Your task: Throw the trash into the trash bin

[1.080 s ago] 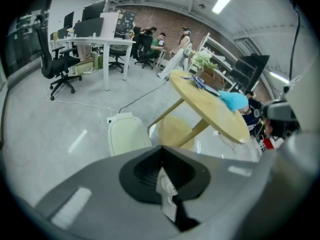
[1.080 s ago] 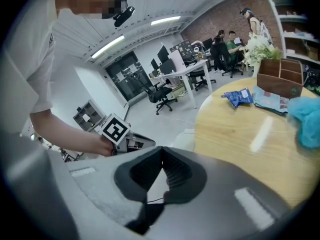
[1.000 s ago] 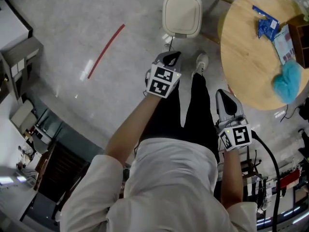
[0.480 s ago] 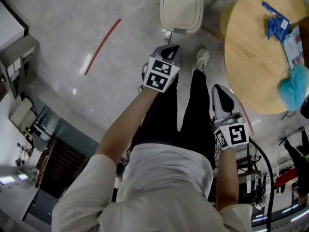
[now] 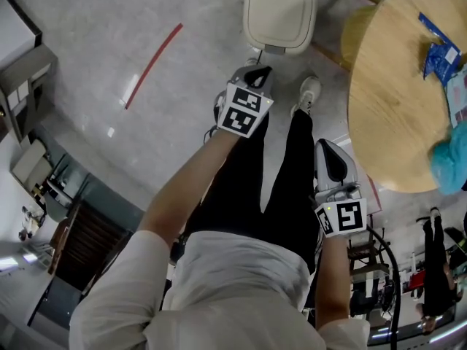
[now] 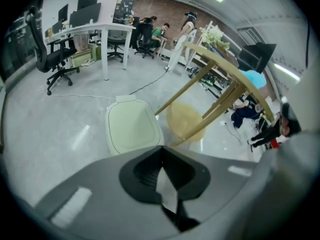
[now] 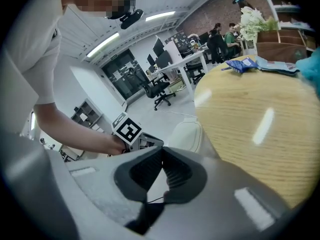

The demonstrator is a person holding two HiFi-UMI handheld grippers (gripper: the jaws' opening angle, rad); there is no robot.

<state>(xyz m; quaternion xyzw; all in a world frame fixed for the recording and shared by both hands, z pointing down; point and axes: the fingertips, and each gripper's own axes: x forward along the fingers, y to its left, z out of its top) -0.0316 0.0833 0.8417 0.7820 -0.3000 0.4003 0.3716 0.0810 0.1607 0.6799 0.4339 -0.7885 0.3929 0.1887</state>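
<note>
The cream trash bin [image 5: 279,13] stands on the grey floor with its lid down, straight ahead of the person's feet. To the right of the bin is a round wooden table [image 5: 394,100], and on the table's far side from the bin lies a crumpled blue wrapper [image 5: 440,49]. A fluffy teal thing [image 5: 451,162] rests nearer the person on the table's right edge. Between the bin and the table, partly under the tabletop, a round yellow stool [image 6: 186,121] shows.

The left gripper [image 5: 255,75] hangs just short of the bin on the person's side, pointing down towards it. In the left gripper view its jaws meet at the tips with nothing between them, and the bin's lid shows just beyond them. The right gripper [image 5: 326,148] is held lower and further back from the bin, to its right and close beside the table's edge. Its jaws are likewise closed tip to tip and empty. In the right gripper view the bin appears past the tips, with the tabletop filling the right side.

One white shoe [image 5: 308,93] sits on the floor near the bin. Well left of the bin, a red strip [image 5: 153,65] runs slantwise across the floor.
</note>
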